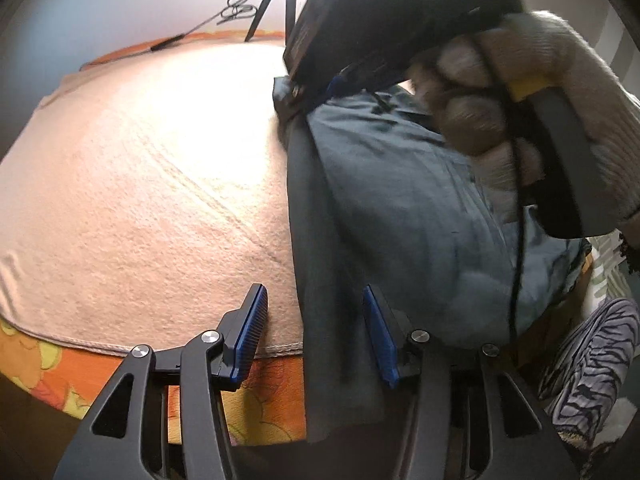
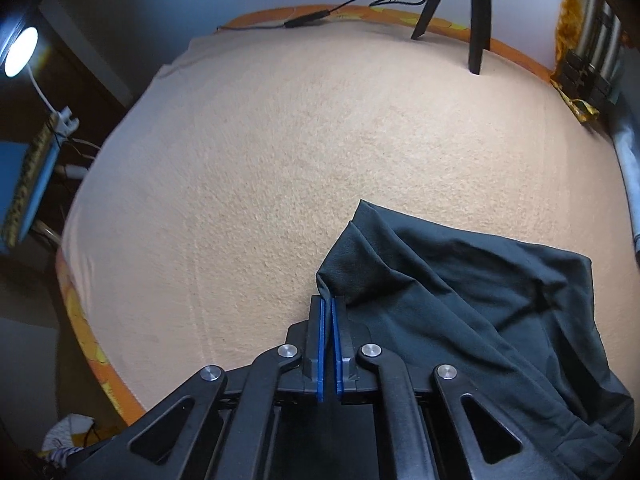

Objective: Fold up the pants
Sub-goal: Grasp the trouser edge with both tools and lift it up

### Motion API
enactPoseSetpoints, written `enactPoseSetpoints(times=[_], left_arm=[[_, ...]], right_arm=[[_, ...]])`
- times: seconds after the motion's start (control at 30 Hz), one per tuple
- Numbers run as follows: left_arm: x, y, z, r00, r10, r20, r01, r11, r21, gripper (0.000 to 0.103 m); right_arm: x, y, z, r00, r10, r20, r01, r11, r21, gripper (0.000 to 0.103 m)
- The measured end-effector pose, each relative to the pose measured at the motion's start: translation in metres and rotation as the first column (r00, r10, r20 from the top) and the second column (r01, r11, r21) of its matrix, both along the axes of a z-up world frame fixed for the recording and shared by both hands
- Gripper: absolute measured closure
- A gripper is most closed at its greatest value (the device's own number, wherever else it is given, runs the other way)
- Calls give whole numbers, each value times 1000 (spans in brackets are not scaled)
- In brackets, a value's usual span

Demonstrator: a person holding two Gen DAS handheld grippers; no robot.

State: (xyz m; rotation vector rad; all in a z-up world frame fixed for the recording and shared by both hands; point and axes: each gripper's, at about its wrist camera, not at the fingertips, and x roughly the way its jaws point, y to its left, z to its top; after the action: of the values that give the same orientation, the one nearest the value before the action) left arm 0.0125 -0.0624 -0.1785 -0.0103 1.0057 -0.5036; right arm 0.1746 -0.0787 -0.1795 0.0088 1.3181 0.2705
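A peach towel covers the bed, with an orange floral sheet showing along its near edge and far edge. Black tripod legs stand at the far edge beside a black cable that coils there. A round lamp glows off the left side of the bed, and a blue box sits below it. No brand, label or writing can be read in either view.

The dark pants lie bunched at the near right corner of the towel. The right gripper is clamped tight on a fold of their cloth, blue pads pressed together with the fabric pinched at their tips.

In the left wrist view, the left gripper stands partly open at the near edge, its blue pads apart; a strip of pants hangs between them over the edge, and neither pad presses on it. A gloved hand grips the right tool's handle above the cloth. Striped fabric lies below the bed at right.
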Motion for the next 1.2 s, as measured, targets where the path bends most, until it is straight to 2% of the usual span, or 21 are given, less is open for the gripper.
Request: enactPoseSetpoints(times=[0.1,0.13,0.17,0.2,0.3,0.5,0.77,1.0,1.2], left_arm=[[1,-3,0,1000,-20,3,20,1000,-2,56],[2,-3,0,1000,-24,1,24,1000,-7,60],[4,-4,0,1000,-31,-7,31,999,-19,78],[6,-6,1,999,-47,-22,47,999,-27,89],[7,-13,11,997,-78,12,78,997,-9,97],[0,-28,51,985,-121,127,121,993,6,98],[-16,-71,88,957,-211,200,217,976,-8,99],[-38,-112,97,919,-315,239,330,944,-25,99],[-46,-154,91,900,-377,220,399,915,-63,99]], right_arm=[[0,-13,11,1000,-16,13,15,999,49,103],[-1,-16,13,1000,-22,17,21,998,60,103],[-1,-19,17,999,-29,22,28,997,77,103],[-2,-23,21,999,-37,27,34,995,94,103],[1,-31,28,998,-46,42,41,991,124,103],[-3,-57,57,991,-90,100,69,977,200,103],[-23,-117,92,976,-158,151,105,946,307,103],[-54,-168,107,956,-229,182,151,919,364,103],[-86,-229,112,932,-304,197,211,898,387,103]])
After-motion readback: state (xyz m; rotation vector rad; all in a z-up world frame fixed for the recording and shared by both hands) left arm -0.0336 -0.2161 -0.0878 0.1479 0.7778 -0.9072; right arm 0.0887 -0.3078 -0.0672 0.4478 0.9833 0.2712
